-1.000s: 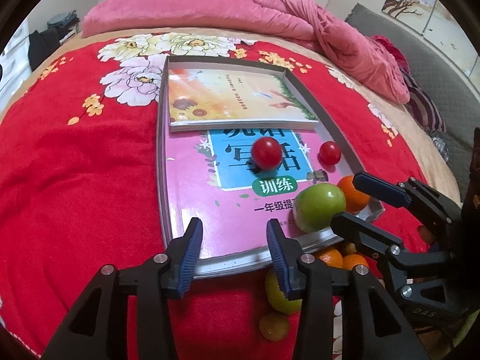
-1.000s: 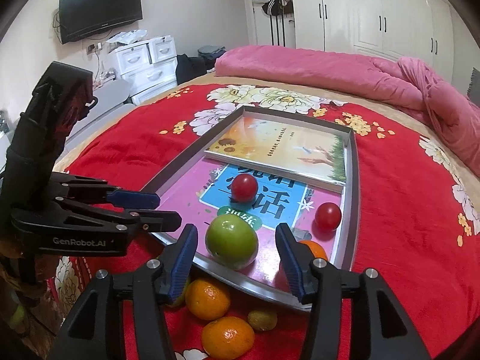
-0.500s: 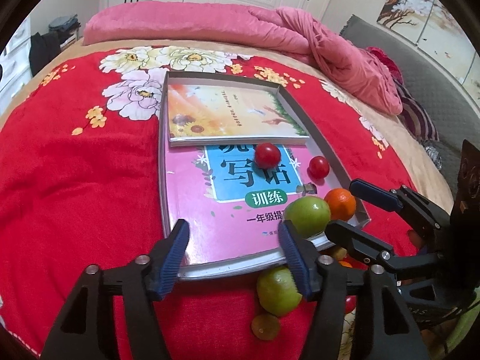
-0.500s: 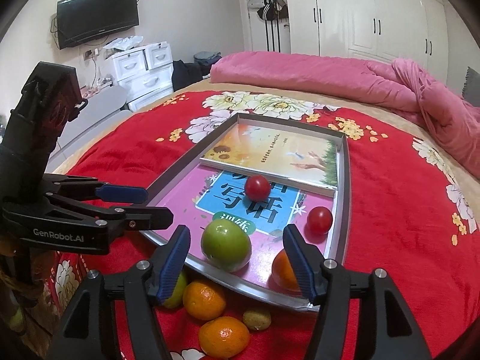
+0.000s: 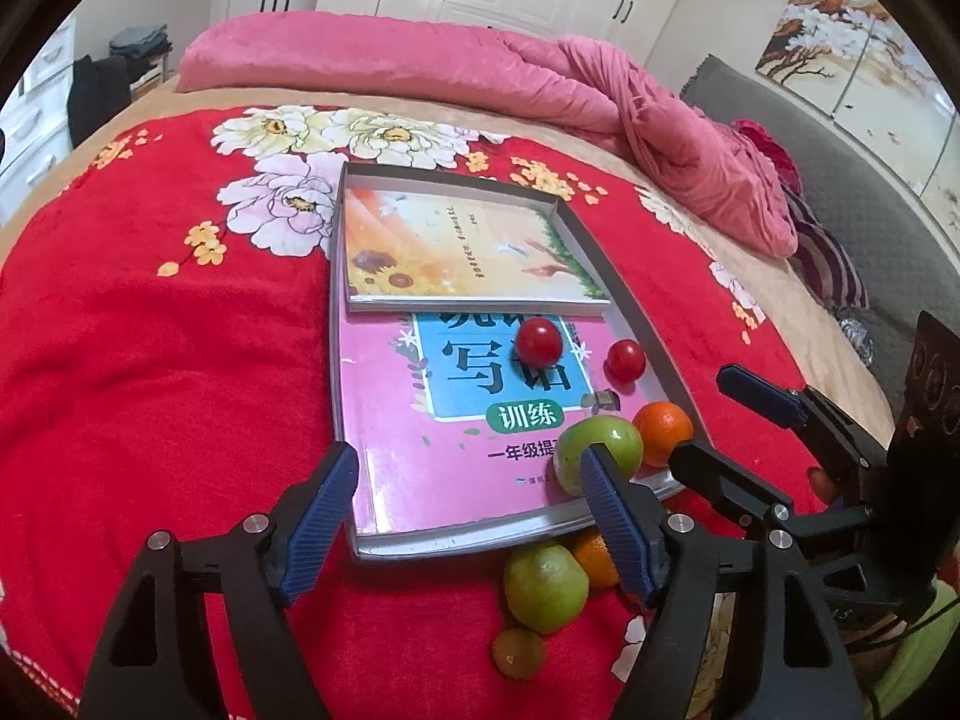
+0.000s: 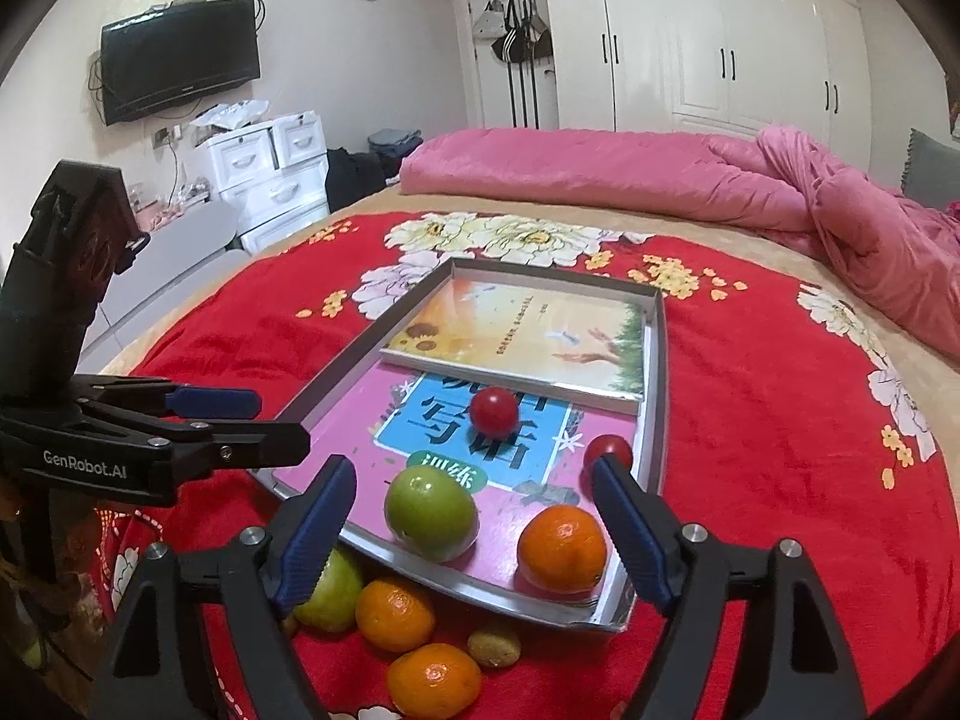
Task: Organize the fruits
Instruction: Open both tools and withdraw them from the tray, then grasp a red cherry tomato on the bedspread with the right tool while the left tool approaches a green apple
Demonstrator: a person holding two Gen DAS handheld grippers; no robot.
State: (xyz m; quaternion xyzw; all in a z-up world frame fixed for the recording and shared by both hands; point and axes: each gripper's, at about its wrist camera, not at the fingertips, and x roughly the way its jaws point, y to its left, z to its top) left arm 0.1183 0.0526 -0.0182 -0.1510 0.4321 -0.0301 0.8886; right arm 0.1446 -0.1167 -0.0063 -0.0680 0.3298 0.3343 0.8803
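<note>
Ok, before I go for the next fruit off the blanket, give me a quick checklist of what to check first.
1. Right gripper open and holding nothing: ok.
2. Left gripper open and holding nothing: ok.
3. Fruit left outside the tray: ok, a green apple, two oranges and a small brownish fruit lie on the red blanket by its near edge.
4. Free room in the tray: ok, bare pink book cover to the left of the fruit already in it.
5. Fruit in the tray at rest: cannot tell from one moment.
6. Grippers apart from each other: ok, but they are side by side.
</note>
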